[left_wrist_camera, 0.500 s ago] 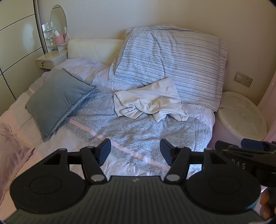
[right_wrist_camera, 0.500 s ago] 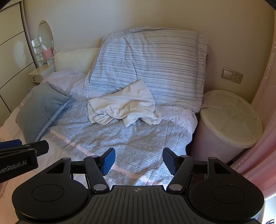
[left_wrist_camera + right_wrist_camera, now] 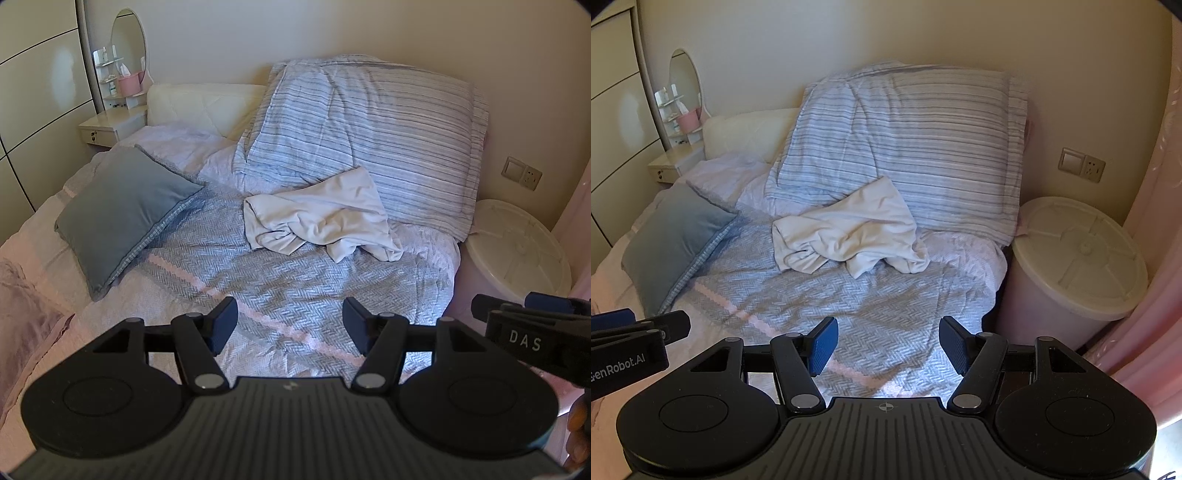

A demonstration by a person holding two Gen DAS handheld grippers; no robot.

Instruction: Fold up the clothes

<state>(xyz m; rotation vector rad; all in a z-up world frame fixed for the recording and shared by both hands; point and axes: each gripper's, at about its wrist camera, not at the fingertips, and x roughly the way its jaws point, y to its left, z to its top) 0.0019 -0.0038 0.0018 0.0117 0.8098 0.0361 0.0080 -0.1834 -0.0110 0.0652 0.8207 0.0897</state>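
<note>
Bedroom walls in cream close behind a bed [image 3: 280, 291] spread with a blue-grey herringbone cover. Against the headboard leans a striped pillow [image 3: 373, 136], the biggest thing on the bed. Just in front of that pillow, touching its lower edge, lies the garment [image 3: 317, 218], white and crumpled in a loose heap, unfolded. Left of the pillow a grey cushion [image 3: 122, 210] lies tilted on the cover. Right of the pillow, off the bed, stands a bin [image 3: 1075, 251] with a pale lid; the right view shows its side and whole lid, while the left view cuts it behind the other tool. Only the right view shows the pink curtain [image 3: 1160, 229] beyond the bin. Far left of the pillow a round mirror [image 3: 129, 44] stands over a small shelf; what sits on the shelf is too small to name.

Both tools hang above the near end of the bed, well short of the garment. The left gripper [image 3: 290, 325] has its jaws spread wide with nothing between them, and the right gripper [image 3: 888, 345] likewise gapes empty. Each view catches only the other tool's side at its edge.
</note>
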